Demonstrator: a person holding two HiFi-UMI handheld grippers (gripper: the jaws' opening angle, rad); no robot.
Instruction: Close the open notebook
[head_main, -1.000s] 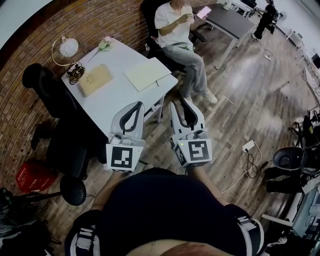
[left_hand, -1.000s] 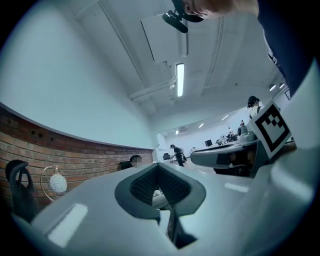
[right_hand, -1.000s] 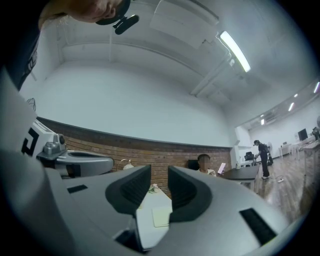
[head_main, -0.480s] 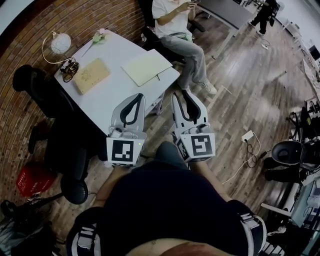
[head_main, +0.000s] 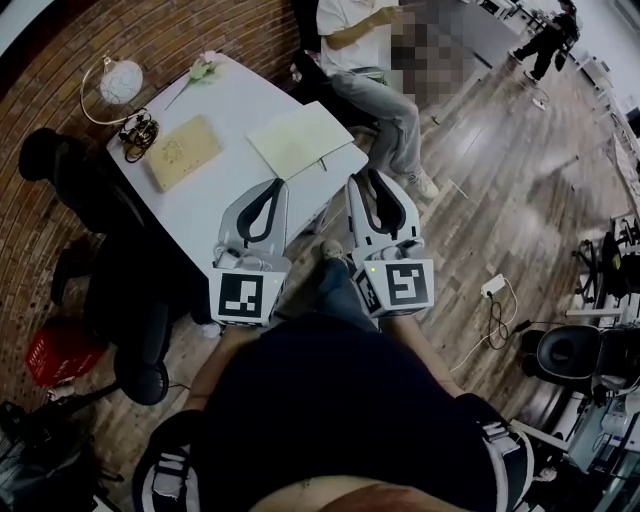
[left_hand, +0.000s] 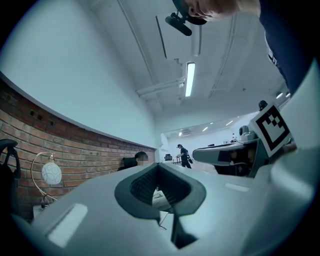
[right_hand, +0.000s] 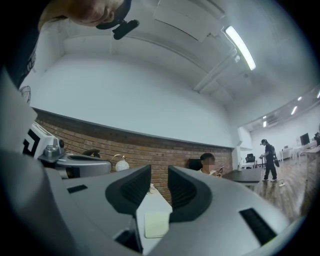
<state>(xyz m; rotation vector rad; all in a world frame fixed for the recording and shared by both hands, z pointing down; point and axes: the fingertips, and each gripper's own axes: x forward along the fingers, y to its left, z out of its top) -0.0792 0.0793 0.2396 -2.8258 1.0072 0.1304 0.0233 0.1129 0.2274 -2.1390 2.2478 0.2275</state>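
L gripper (left_hand: 157, 166): jaw tips together at the far end, only the hollow between the curved pads left open; nothing in it, a sliver of table (head_main: 215, 205) showing through. R gripper (right_hand: 159, 172): jaws apart w/ a clear gap, roughly mid-width, nothing between the pads, touching nothing; table and a cream patch seen through the gap. In head view both sit side by side at centre frame, marker cubes toward the wearer, tips pointing up-frame. L tip overlaps the table's near edge, R tip sits just off its right corner above wood floor

Notebook (head_main: 300, 138) lies open and flat, cream pages up, on the white table's right end, upper centre of head view, just up-frame of both grippers and apart from them. Its long axis runs lower-left to upper-right of frame; near long edge faces the grippers, far-right corner close to the table edge by a seated person (head_main: 365, 60). Spine line can't be made out. Tan pad (head_main: 183, 152) sits left of it, well apart
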